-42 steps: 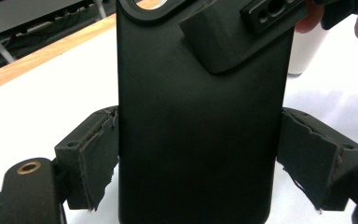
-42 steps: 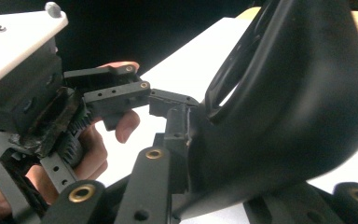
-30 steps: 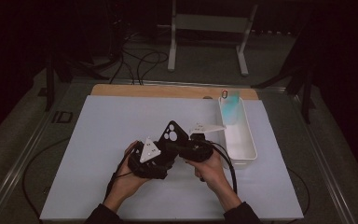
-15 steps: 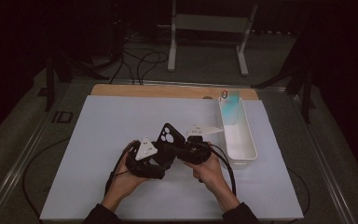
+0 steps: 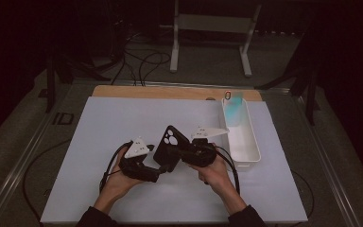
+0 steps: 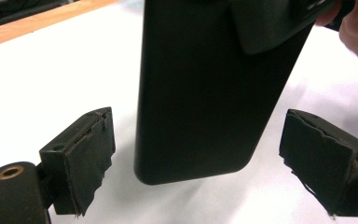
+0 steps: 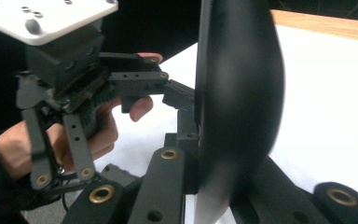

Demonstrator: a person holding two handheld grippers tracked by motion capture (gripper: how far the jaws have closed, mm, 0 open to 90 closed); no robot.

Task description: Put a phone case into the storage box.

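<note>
A black phone [image 5: 170, 144] stands tilted above the white mat [image 5: 123, 123], camera end up. My right gripper [image 5: 174, 155] is shut on its middle; in the right gripper view the phone [image 7: 237, 93] is edge-on between my jaws [image 7: 223, 186]. My left gripper [image 5: 158, 169] is open at the phone's lower end. In the left gripper view the phone's rounded end [image 6: 200, 116] hangs between the pads [image 6: 86, 158], with a gap on each side. A jaw of the right gripper [image 6: 270, 23] clamps the phone higher up.
A long white tray [image 5: 253, 151] lies at the right of the mat, with a pale blue thing [image 5: 234, 111] at its far end. A wooden strip [image 5: 170, 92] borders the mat's far edge. Cables trail off the near left side.
My left gripper has drawn back to the left, away from the phone's middle toward its lower end. The phone and my right gripper have hardly shifted.
</note>
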